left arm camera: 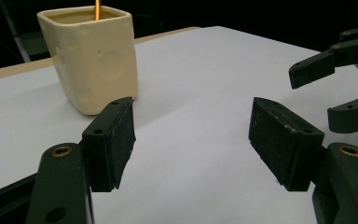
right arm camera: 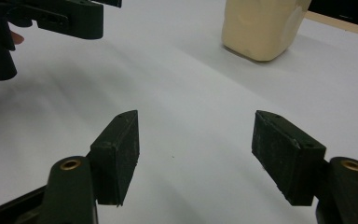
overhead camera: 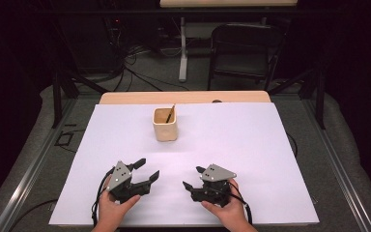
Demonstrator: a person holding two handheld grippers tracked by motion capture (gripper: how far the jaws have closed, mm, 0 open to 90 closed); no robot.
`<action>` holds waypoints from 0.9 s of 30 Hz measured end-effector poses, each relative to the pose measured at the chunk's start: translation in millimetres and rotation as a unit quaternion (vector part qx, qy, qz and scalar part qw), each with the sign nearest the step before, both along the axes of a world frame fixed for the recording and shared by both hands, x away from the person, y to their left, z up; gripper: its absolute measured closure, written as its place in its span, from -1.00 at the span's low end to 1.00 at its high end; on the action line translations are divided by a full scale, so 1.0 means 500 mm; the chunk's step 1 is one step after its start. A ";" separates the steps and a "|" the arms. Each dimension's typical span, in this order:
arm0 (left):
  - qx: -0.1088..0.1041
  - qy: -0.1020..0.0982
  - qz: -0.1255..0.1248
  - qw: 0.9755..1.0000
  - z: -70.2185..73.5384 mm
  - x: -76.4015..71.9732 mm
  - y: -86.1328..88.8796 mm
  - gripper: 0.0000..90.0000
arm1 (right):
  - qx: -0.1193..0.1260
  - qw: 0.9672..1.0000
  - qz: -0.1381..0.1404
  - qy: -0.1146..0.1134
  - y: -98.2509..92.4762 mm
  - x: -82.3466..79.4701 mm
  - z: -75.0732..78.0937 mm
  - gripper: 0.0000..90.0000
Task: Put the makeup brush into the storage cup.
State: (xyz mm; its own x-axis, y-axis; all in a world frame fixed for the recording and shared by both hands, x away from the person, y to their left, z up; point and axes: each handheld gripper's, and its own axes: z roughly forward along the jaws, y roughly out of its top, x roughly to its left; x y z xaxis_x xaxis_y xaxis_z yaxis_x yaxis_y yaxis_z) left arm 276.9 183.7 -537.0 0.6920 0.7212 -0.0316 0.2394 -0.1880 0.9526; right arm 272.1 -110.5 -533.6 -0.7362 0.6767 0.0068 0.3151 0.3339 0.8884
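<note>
High view: a cream cup (overhead camera: 165,125) holding a thin stick (overhead camera: 170,113) stands toward the far edge of the white surface (overhead camera: 251,145). Near the front edge, the left gripper (overhead camera: 146,170) and right gripper (overhead camera: 193,177) rest, fingers apart, empty.

Left gripper view: the cup (left arm camera: 93,58) sits beyond the spread fingers (left arm camera: 114,140).

Right gripper view: the cup (right arm camera: 261,28) lies well ahead of the parted fingers (right arm camera: 284,151).

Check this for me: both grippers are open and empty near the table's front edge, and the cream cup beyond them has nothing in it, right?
Not quite: the cream cup holds a thin pencil-like stick, seen in the high view. The left gripper and right gripper are indeed open and empty.
</note>
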 end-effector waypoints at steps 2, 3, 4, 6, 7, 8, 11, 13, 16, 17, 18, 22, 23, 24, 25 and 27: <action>0.002 -0.003 0.000 1.000 -0.001 -0.001 0.001 -0.30 | 0.000 1.000 0.000 0.000 0.000 0.000 0.000 -0.29; 0.002 -0.004 -0.002 1.000 -0.001 -0.001 0.001 -0.30 | 0.000 1.000 0.000 0.000 0.000 0.000 0.000 -0.29; 0.001 -0.004 -0.002 1.000 -0.001 -0.001 0.002 -0.30 | -0.001 1.000 0.000 0.000 0.000 0.000 0.000 -0.29; -0.002 -0.004 -0.001 1.000 -0.002 -0.002 0.003 -0.30 | 0.000 1.000 0.000 0.000 0.000 0.000 0.000 -0.29; -0.002 -0.004 0.002 1.000 -0.002 -0.002 0.003 -0.30 | -0.001 1.000 0.000 0.001 -0.001 0.000 0.000 -0.29; -0.004 -0.003 0.001 1.000 -0.002 -0.002 0.003 -0.30 | -0.001 1.000 0.000 0.001 -0.001 0.000 0.000 -0.29; -0.008 -0.001 0.004 1.000 -0.004 -0.001 0.005 -0.30 | -0.001 1.000 0.000 0.000 -0.001 0.000 0.000 -0.29; -0.007 -0.001 0.004 1.000 -0.004 -0.001 0.006 -0.30 | -0.001 1.000 0.000 0.000 -0.001 0.000 0.000 -0.29; -0.008 -0.001 0.004 1.000 -0.004 0.001 0.009 -0.30 | -0.001 1.000 0.000 0.000 -0.001 0.000 0.000 -0.29; -0.007 -0.001 0.005 1.000 -0.004 0.001 0.009 -0.30 | -0.001 1.000 0.000 0.000 -0.001 0.000 0.000 -0.29; -0.005 -0.001 0.006 1.000 -0.004 0.001 0.010 -0.30 | -0.001 1.000 0.000 0.000 -0.001 0.000 0.000 -0.29; 0.000 0.000 0.007 1.000 -0.005 0.002 0.010 -0.30 | -0.002 1.000 0.000 0.000 -0.001 0.000 0.000 -0.29; 0.000 0.000 0.007 1.000 -0.006 0.003 0.010 -0.30 | -0.002 1.000 0.000 0.000 -0.001 0.000 -0.001 -0.29; 0.001 0.000 0.007 1.000 -0.006 0.003 0.010 -0.30 | -0.002 1.000 -0.001 0.000 -0.001 0.000 -0.001 -0.29; 0.000 0.000 0.007 1.000 -0.007 0.004 0.010 -0.30 | -0.003 1.000 -0.001 0.000 -0.001 0.000 -0.001 -0.29; 0.004 0.001 0.008 1.000 -0.007 0.005 0.011 -0.30 | -0.002 1.000 -0.001 0.001 -0.002 0.000 -0.001 -0.29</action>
